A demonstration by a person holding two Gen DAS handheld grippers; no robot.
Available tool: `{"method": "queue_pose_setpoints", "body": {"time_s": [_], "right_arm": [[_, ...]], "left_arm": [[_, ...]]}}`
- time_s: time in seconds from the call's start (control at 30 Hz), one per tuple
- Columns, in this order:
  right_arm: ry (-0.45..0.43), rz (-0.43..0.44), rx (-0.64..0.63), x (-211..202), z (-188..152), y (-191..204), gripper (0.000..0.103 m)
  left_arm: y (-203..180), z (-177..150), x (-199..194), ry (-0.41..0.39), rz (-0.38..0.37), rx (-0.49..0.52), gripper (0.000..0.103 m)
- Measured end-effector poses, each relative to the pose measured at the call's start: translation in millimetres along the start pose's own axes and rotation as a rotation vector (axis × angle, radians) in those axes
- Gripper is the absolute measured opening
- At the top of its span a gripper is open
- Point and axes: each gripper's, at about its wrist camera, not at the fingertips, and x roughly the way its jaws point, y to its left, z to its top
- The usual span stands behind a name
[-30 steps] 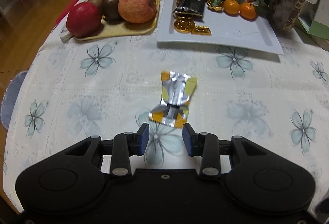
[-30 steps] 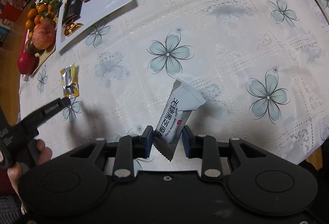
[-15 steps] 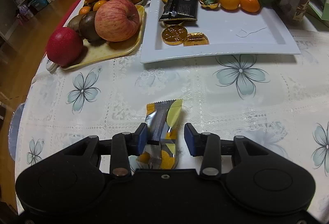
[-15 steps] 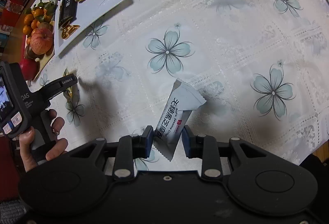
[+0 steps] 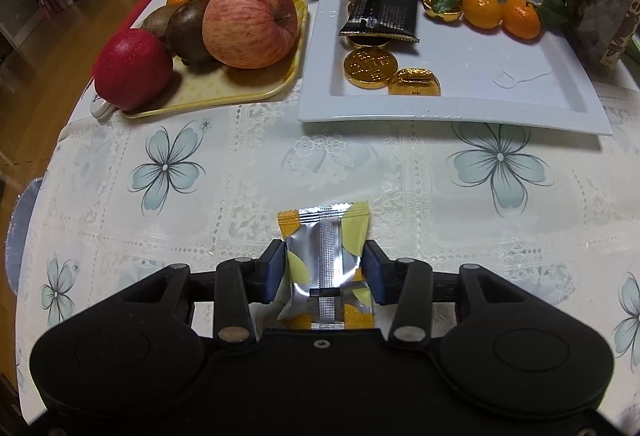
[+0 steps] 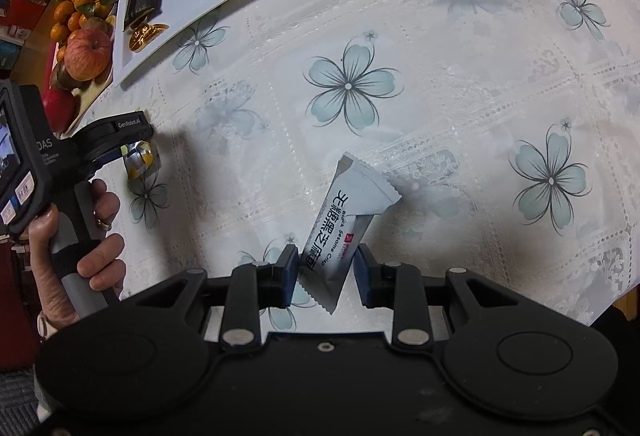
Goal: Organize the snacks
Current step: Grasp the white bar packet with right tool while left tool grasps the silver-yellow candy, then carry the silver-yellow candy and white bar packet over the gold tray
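Observation:
A silver and yellow snack packet [image 5: 326, 256] lies flat on the flowered tablecloth. My left gripper [image 5: 324, 272] straddles it, and its jaws are opening, with a blue pad close to each side of the packet. The right wrist view also shows that packet [image 6: 138, 160], under the left gripper's tip. My right gripper [image 6: 326, 268] is shut on a white sesame crisp packet [image 6: 352, 204] and holds it tilted just above the cloth. A white rectangular plate [image 5: 520, 96] carries a black snack packet [image 5: 382, 4], gold foil coins [image 5: 370, 68] and mandarins [image 5: 482, 10].
A yellow tray [image 5: 224, 92] with apples [image 5: 250, 24], kiwis and mandarins stands left of the plate. Jars and packets crowd the table's far edge. A hand [image 6: 96, 232] grips the left tool's handle. The table edge runs close on the left.
My left gripper moved forward and down over the yellow packet, which now sits between its jaws; those jaws have widened. The right gripper kept still with the white packet.

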Motion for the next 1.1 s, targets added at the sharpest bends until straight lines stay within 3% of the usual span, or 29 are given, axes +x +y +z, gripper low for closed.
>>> {"method": "queue_pose_setpoints", "body": {"time_s": [0.13, 0.3, 0.53, 0.7, 1.1], "right_arm": [[0.000, 0.001, -0.003, 1.9, 1.3, 0.9, 0.032], [-0.022, 0.010, -0.005, -2.6, 2.5, -2.0, 0.032], [-0.082, 0.063, -0.026, -14.2, 2.1, -4.1, 0.032], [-0.179, 0.069, -0.112, -23.5, -8.3, 2.9, 0.032], [-0.406, 0.105, -0.250, -42.4, -62.2, -8.8, 0.032]], "left_arm": [[3.2, 3.5, 1.2, 0.012, -0.022, -0.019, 0.050], [16.6, 6.7, -6.0, 0.011, -0.066, -0.114, 0.045], [25.1, -1.7, -48.5, -0.007, -0.117, -0.170, 0.044], [25.3, -31.8, -92.6, -0.006, -0.161, -0.163, 0.044], [29.2, -144.8, -197.2, -0.099, -0.210, -0.078, 0.044]]}}
